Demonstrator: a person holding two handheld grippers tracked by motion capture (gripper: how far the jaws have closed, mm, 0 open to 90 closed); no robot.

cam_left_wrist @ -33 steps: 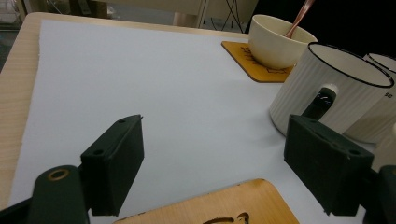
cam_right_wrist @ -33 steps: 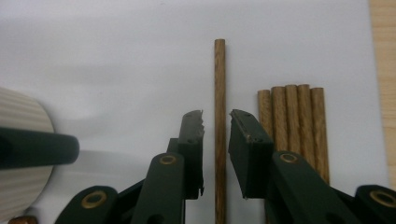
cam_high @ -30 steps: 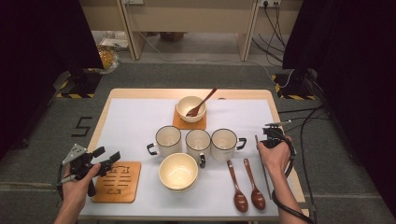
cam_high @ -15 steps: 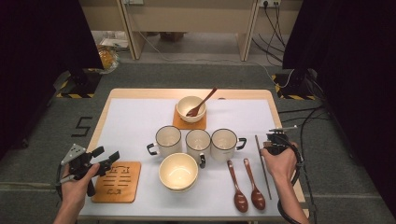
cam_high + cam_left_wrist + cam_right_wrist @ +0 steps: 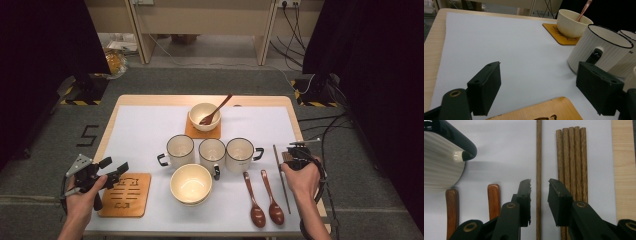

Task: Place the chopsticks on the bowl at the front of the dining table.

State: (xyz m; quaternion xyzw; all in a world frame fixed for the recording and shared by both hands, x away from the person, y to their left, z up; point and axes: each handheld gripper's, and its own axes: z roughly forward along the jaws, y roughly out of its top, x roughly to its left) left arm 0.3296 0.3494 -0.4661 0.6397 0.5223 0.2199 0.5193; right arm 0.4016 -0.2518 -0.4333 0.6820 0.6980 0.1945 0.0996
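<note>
While the left gripper [image 5: 111, 170] hung open and idle over the coaster [image 5: 125, 194], the right gripper [image 5: 539, 187] had drawn back toward the person; its jaws straddled one chopstick [image 5: 538, 157] lying apart from the bundle [image 5: 572, 157], seemingly not pinching it, so lifting remained ahead.

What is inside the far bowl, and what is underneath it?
A wooden spoon leans in the far bowl, its handle over the rim. The bowl sits on a wooden coaster. The coaster's middle is covered by the bowl, and whether the bowl holds anything else cannot be told.
</note>
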